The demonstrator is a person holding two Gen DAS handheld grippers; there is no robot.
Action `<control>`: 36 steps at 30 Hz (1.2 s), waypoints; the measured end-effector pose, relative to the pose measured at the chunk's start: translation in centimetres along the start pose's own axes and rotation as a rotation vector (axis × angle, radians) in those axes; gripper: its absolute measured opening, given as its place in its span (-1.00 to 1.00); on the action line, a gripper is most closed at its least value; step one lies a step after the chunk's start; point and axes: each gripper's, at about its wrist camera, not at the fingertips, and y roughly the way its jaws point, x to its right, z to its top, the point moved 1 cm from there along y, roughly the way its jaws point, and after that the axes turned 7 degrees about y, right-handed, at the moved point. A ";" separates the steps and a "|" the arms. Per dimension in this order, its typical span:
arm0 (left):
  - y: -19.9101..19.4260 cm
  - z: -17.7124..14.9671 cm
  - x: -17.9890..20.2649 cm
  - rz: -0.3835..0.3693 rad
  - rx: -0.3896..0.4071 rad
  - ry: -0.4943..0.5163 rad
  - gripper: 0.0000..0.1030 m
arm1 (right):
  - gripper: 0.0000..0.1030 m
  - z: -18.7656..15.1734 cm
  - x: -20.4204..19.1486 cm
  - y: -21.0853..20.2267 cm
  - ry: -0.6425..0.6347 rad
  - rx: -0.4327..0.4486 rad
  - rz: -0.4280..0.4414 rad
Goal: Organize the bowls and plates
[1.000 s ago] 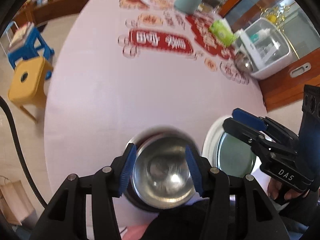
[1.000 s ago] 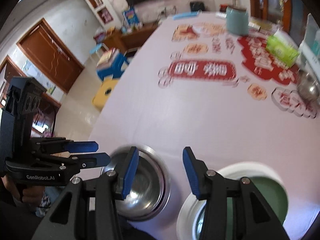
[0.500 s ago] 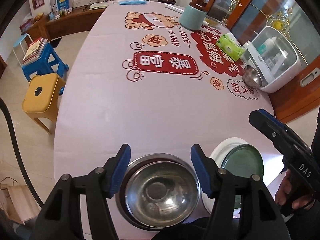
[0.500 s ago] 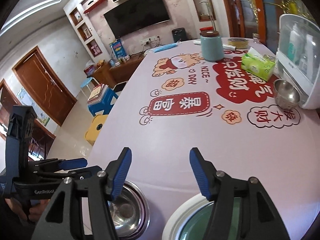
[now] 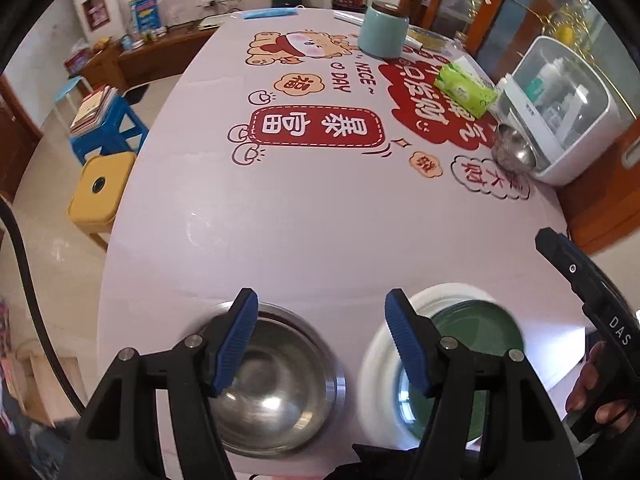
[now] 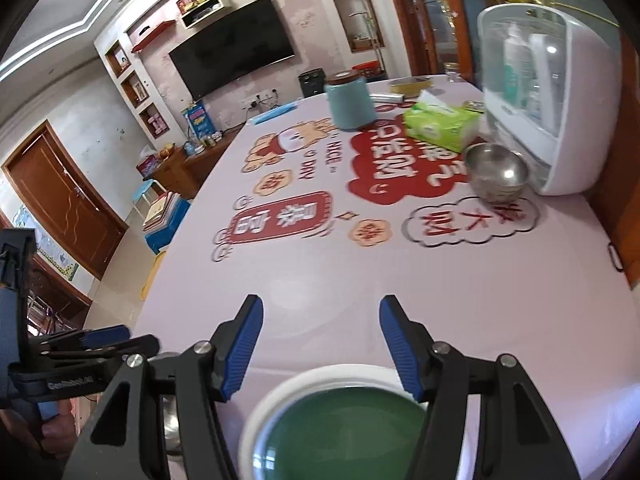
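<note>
The pink printed counter (image 5: pixel 320 232) fills a living room with a TV (image 6: pixel 232 56); both hand-held grippers, left (image 5: pixel 320 336) and right (image 6: pixel 320 340), have just been opening, jaws apart, empty.

Steel bowl (image 5: pixel 276 392) beside green-centred plate (image 5: pixel 460 336)

Both wrist views; shared table (image 5: pixel 320 220)

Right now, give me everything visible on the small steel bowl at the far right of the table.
The small steel bowl is a shiny metal bowl with a rounded wall and an open mouth, upright and seemingly empty, light glinting inside. It sits on the printed tablecloth at the table's far right, close against the base of the white plastic cabinet, just past the green tissue pack. Contact with the cabinet cannot be told. Neither gripper is near it.
</note>
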 end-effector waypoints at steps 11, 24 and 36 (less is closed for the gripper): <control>-1.9 -1.0 9.3 0.039 0.036 -0.023 0.35 | 0.19 3.0 8.5 -3.4 -0.015 0.029 0.008; -2.0 1.7 17.8 0.020 0.085 0.052 0.54 | 0.35 5.6 14.8 -5.7 -0.029 0.097 -0.017; -0.2 10.1 23.3 0.008 0.110 0.173 0.54 | 0.35 10.1 18.5 -5.1 0.011 0.168 -0.055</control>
